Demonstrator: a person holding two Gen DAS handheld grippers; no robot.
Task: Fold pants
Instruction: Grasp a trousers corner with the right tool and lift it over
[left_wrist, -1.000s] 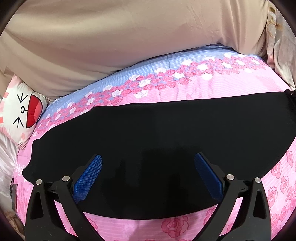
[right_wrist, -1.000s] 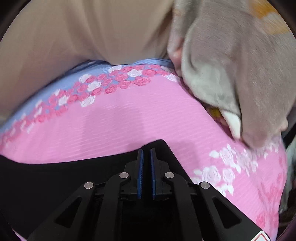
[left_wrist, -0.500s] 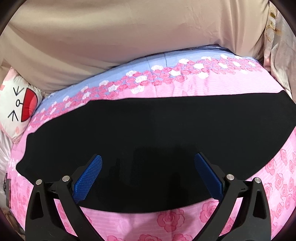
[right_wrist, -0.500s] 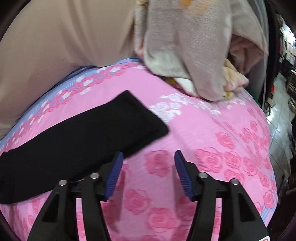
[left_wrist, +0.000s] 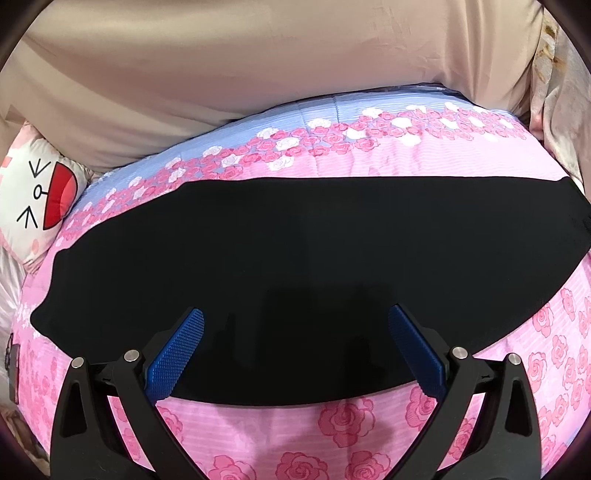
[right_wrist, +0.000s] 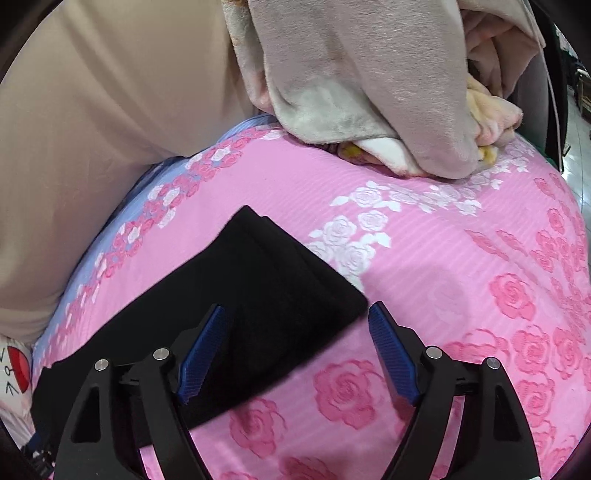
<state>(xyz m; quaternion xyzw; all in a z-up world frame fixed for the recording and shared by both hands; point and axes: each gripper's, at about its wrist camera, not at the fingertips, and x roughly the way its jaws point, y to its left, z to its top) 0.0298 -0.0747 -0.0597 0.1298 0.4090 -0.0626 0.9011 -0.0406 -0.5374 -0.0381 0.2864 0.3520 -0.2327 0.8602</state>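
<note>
Black pants (right_wrist: 229, 295) lie flat beneath both wide-open, empty tongs (left_wrist: 295, 343) (right_wrist: 295, 339).

I see black pants (left_wrist: 295, 266) flat in a long band across the pink rose-print bedspread (left_wrist: 343, 428) | my left gripper (left_wrist: 295, 350) above their near edge, jaws wide apart, blue pads (left_wrist: 177, 350) gripping nothing | beige sheet (left_wrist: 221, 74) behind | cartoon-face pillow (left_wrist: 40, 199) at far left
</note>
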